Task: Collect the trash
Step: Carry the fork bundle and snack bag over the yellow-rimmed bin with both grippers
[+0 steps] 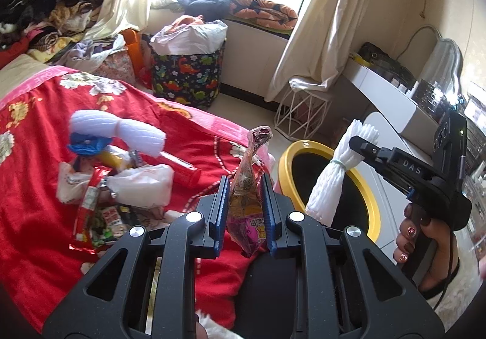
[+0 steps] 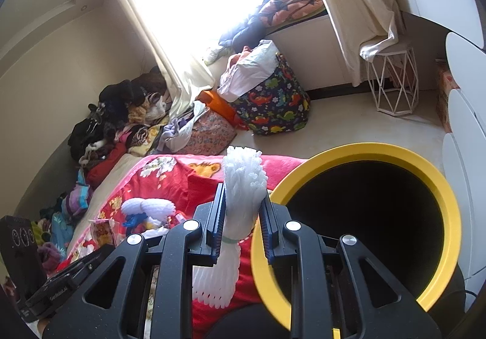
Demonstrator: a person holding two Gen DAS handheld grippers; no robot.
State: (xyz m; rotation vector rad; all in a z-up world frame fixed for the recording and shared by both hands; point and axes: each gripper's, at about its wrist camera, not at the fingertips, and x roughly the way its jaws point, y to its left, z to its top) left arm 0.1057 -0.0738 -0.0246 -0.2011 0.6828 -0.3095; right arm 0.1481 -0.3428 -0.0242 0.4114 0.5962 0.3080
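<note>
So both hands are loaded up and this looks like the carry-to-the-bin part of the job. The left gripper [image 1: 244,205] has its blue pads nearly closed on a crinkly snack wrapper [image 1: 246,187], which stands up between the jaws with its twisted top poking above them. The right gripper [image 2: 241,217] is pinched the same way on a white foam net bundle [image 2: 243,187] tied with a thin green band, with the flared lower end hanging below the pads; in the left wrist view you can see that same bundle [image 1: 331,178] dangling right in front of the yellow-rimmed bin [image 1: 372,205], more or less at its near rim. The bin [image 2: 440,187] sits on the floor just beside the bed, its dark mouth wide open and tipped toward the cameras. Next move, I'd say, is getting each piece properly over that opening before letting go. The foam bundle is closest, so the right hand probably only has to nudge it past the rim and open up, while the left hand has to swing across from over the red blanket [image 1: 39,175] first. The foam is light and springy, so it could catch on the rim if dropped too early. There's plenty left after that: another foam net [image 1: 121,132], a white plastic bag [image 1: 142,187], a red wrapper [image 1: 88,202] and some smaller bits are still piled on the blanket. Hard to tell exactly what the small stuff is, the fisheye smears it.
</note>
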